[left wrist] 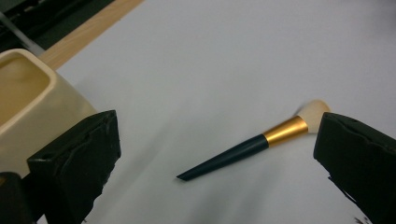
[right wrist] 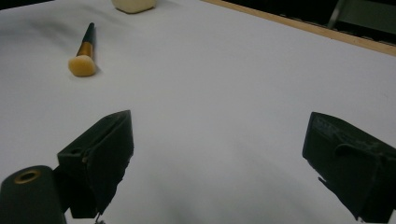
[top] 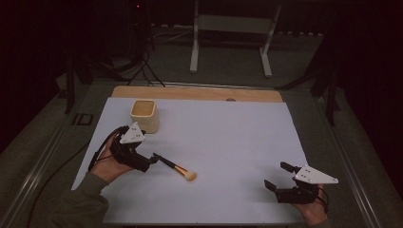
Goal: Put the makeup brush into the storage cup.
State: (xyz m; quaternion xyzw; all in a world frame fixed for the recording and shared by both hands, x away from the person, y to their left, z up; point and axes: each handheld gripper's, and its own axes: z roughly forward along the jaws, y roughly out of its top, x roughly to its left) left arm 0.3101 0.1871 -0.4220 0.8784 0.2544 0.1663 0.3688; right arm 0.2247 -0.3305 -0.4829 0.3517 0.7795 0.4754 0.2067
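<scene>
The white surface (top: 228, 142) is smooth and bare across most of its spread, so anything nudged on it would likely slide rather than stay put. Toward the far left corner stands the cream square cup (top: 145, 115), open mouth up; in the left gripper view it sits just beside one jaw, and a careless swing of that hand could knock it or tip it. The left gripper (top: 151, 159) hovers near the left edge with its jaws spread wide and nothing between them, aimed along the makeup brush (top: 175, 167). The right gripper (top: 279, 176) waits near the front right corner, well apart from everything, its jaws likewise spread and empty. The brush lies flat on the surface, left of the middle and nearer the front edge than the cup, its dark tapered handle tip pointing at the left gripper, gold ferrule and pale bristle head farther off. The chief risks, as I judge them: the slim round handle could roll or skid away if one jaw touches before the other; closing on the narrow tip could let it squirt out; gripping so far from the head would leave the brush hanging nose-heavy and prone to swivel. No brand, label or legible writing appears on the brush, the cup or the grippers.
</scene>
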